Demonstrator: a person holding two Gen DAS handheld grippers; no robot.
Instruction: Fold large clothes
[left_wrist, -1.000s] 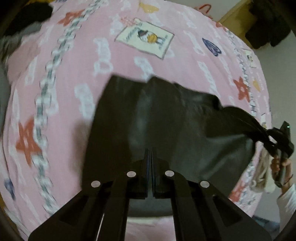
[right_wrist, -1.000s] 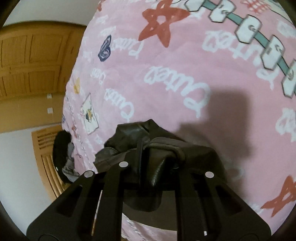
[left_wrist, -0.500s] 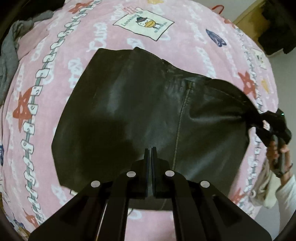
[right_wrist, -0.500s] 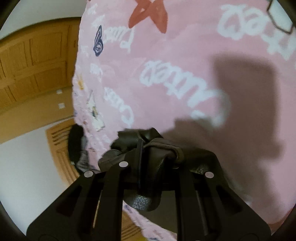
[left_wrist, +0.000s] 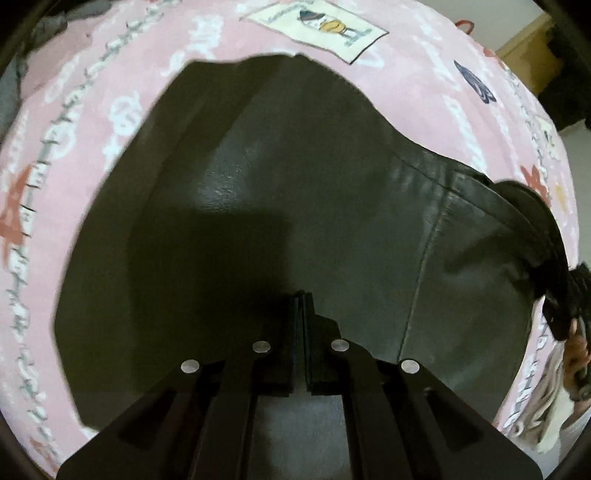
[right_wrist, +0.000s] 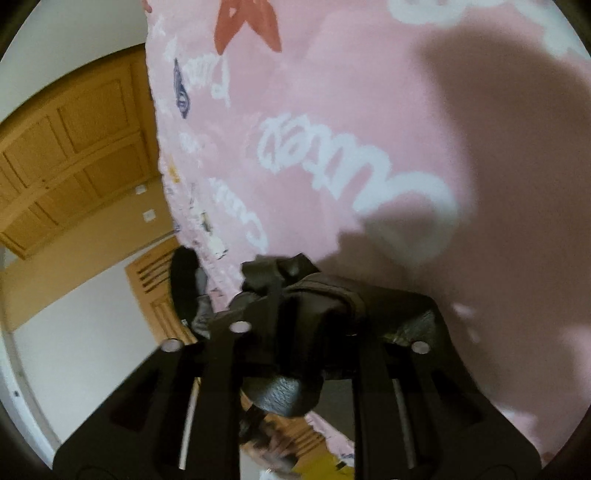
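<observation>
The pink printed blanket (left_wrist: 424, 85) with white lettering and red stars fills most of both views, with bare pink showing all around the garment on the far and left sides. On it lies the black leather-look garment (left_wrist: 258, 184), spread wide, far edge wavy, a seam running down its right part. The left gripper (left_wrist: 300, 295) has its fingers pressed together on the near edge of that garment. Only the right wrist view shows the blanket's edge with a wooden panelled door (right_wrist: 74, 147) beyond. The right gripper (right_wrist: 295, 295) is clamped on a bunched corner of the same garment.
</observation>
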